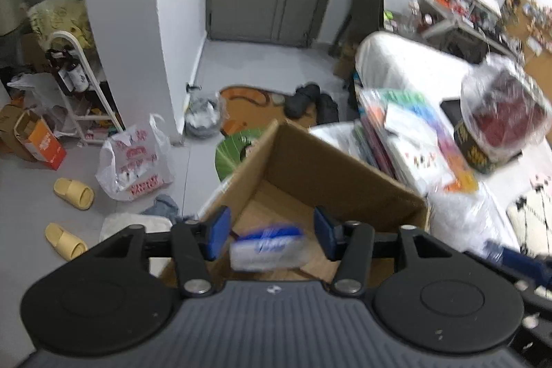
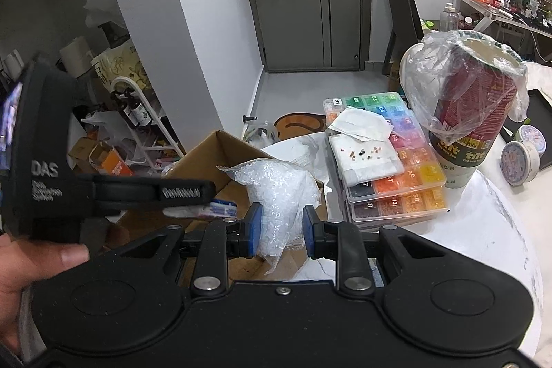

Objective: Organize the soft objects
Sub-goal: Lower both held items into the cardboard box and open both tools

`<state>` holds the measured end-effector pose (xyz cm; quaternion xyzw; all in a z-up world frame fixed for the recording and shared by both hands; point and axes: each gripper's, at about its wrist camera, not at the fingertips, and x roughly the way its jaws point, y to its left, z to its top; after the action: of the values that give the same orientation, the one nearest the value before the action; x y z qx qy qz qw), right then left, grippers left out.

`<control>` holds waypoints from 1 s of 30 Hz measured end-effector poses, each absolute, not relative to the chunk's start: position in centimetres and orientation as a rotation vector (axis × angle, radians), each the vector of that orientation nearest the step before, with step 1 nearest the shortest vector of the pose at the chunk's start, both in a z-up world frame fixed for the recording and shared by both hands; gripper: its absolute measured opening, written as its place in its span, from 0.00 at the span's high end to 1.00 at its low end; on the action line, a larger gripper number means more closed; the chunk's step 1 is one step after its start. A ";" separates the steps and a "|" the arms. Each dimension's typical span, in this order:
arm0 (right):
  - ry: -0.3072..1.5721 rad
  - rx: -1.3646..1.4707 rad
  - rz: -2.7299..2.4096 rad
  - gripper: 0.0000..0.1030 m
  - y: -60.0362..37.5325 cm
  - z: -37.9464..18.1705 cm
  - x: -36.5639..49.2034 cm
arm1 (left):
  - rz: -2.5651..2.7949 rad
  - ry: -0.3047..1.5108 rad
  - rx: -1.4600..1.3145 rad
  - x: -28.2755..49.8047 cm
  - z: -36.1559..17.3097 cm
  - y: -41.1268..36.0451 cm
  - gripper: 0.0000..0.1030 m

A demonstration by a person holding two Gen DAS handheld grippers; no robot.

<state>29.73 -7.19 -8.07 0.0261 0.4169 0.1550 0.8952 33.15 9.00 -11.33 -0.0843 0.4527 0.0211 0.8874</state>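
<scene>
Tissue pack [image 1: 266,246], white with a blue label whose writing is blurred past reading, sits over the open box [image 1: 310,175], between the spread fingers of the left gripper [image 1: 272,235] and touching neither pad, so that gripper stands wide with nothing in it. In the right wrist view the same pack [image 2: 220,208] shows just under the left gripper's arm, above the box [image 2: 220,157]; that arm reads "DAS" in white, with small lines below it too fine to read and a strip that looks like "GenRobot.AI". The right gripper [image 2: 280,231] is part-way closed around a bag [image 2: 276,192] of clear pellets that droops over the box's near rim; whether the pads actually pinch the plastic I cannot tell. Right of the box, on a white marble table [image 2: 483,230], lies a stack of bead cases [image 2: 396,168] with cells labelled such as B5, C5, A6 and A7, and folded white paper on top. Further right of the box stands a tall can [image 2: 472,112] wrapped in clear plastic, printed "tnt" in yellow near its base. On the floor left of the box, a white shopping bag [image 1: 134,161] carries red print, unreadable, and two yellow slippers [image 1: 70,216] lie beyond it.
</scene>
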 end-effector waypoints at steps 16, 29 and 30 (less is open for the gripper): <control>0.892 0.027 0.399 0.76 -4.0 -8.6 31.9 | 0.108 0.923 -0.268 28.5 -9.0 12.6 0.39; 0.860 0.067 0.450 0.53 -3.7 -7.5 32.0 | 0.146 0.925 -0.331 25.8 -7.9 14.3 0.25; 0.860 0.069 0.451 0.53 -4.0 -7.4 31.7 | 0.144 0.924 -0.329 25.6 -7.6 14.2 0.22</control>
<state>31.66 -4.02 -7.36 0.0330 0.4132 0.2166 0.8839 25.65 14.16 -7.64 -0.1580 0.4434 0.0693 0.8796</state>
